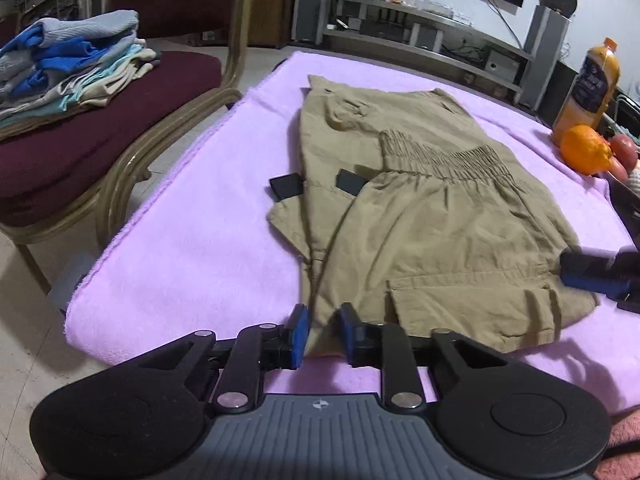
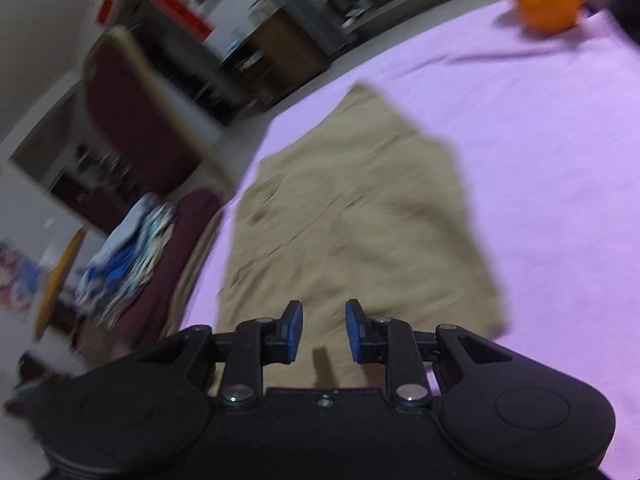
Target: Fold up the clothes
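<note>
On purple cloth (image 1: pixel 192 216), khaki shorts (image 1: pixel 432 216) lie half-folded; both tools (image 1: pixel 324 332) (image 2: pixel 323 330) released.

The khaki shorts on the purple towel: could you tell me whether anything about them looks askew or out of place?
Yes. The khaki shorts lie unevenly folded on the purple towel: the elastic waistband is doubled over the middle at a slant, and two black tabs poke out at the left edge.

Both grippers (image 1: pixel 324 330) (image 2: pixel 323 330) — black bodies, silver screws — carry blue-padded fingers (image 1: pixel 299 330) (grey ribbed base, left).
</note>
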`<state>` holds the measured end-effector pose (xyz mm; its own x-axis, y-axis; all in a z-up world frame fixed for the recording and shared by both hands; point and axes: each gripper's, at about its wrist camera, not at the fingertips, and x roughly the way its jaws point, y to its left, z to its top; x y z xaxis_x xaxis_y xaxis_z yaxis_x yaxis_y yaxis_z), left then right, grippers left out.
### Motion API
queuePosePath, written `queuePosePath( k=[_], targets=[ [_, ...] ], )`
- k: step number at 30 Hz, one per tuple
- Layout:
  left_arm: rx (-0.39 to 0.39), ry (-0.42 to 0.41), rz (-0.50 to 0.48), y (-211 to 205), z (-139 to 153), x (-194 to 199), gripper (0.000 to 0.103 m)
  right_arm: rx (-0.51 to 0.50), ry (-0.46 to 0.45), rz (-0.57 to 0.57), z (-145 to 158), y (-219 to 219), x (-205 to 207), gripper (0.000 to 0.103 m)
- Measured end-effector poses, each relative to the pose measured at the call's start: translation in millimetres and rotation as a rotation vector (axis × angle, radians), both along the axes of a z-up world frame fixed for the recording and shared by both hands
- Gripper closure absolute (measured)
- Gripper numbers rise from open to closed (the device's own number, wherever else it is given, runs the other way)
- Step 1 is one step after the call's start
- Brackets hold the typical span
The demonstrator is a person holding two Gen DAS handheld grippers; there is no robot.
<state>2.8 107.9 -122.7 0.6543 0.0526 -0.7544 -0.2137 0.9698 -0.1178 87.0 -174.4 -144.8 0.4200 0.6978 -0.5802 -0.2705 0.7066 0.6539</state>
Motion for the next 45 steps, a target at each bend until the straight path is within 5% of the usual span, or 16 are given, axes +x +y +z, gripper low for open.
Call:
queuePosePath(
  k=[3, 4, 7, 9, 17, 19, 22, 30, 35, 38, 40, 42, 45],
  targets=[
    [-0.053, 0.009, 0.028, 10.9, -0.6, -1.9, 0.072, -0.048, 0.053, 0.035, -21.2, 13.8, 3.9, 0.086],
    [-0.071, 0.01, 0.034, 14.4, -0.7, -2.4, 0.072, -0.038, 0.085, -0.011, -28.1, 5.6, 7.7, 0.102],
    [-0.053, 0.021, 0.056, 16.1, 4.9, -7.2, 0.072, 0.012, 0.167, -0.214, -31.6, -36.2, 13.8, 0.103],
    [-0.024, 0.004, 0.09, 20.2, 18.7, -13.1, 0.085, 0.015, 0.148, -0.277, -7.6, -59.6, 11.8, 0.09],
    [-0.134, -0.145, 0.078, 51.8, 82.6, 20.3, 0.062, 0.008, -0.164, -0.198, 124.5, -78.2, 23.0, 0.07],
    [-0.143, -0.141, 0.071, 59.6, 87.3, 44.4, 0.046, -0.032, -0.211, -0.18, 137.5, -69.7, 37.2, 0.067],
    [-0.164, -0.096, 0.078, 75.1, 81.6, 83.8, 0.03, -0.09, -0.226, -0.155, 136.1, -58.9, 67.0, 0.057],
    [-0.284, -0.016, 0.091, 106.4, 41.9, 186.7, 0.028, -0.106, -0.104, -0.11, 82.4, -22.2, 158.5, 0.04],
    [-0.3, 0.018, 0.045, 106.8, 12.9, 246.0, 0.033, -0.141, 0.01, -0.109, 25.5, 2.3, 226.2, 0.049],
    [-0.269, 0.031, -0.002, 102.3, -1.6, 271.5, 0.044, -0.132, 0.066, -0.114, -9.7, 10.1, 255.5, 0.058],
    [-0.223, 0.011, -0.03, 97.8, -6.4, 281.4, 0.053, -0.106, 0.062, -0.096, -24.6, 15.8, 270.4, 0.062],
    [-0.175, -0.012, -0.084, 87.5, -7.7, 287.5, 0.072, -0.077, 0.043, -0.072, -35.9, 22.5, 282.1, 0.063],
    [-0.033, -0.041, -0.156, 64.2, -10.7, 293.1, 0.086, -0.039, -0.025, -0.03, -42.5, 37.2, 290.2, 0.063]
  ],
)
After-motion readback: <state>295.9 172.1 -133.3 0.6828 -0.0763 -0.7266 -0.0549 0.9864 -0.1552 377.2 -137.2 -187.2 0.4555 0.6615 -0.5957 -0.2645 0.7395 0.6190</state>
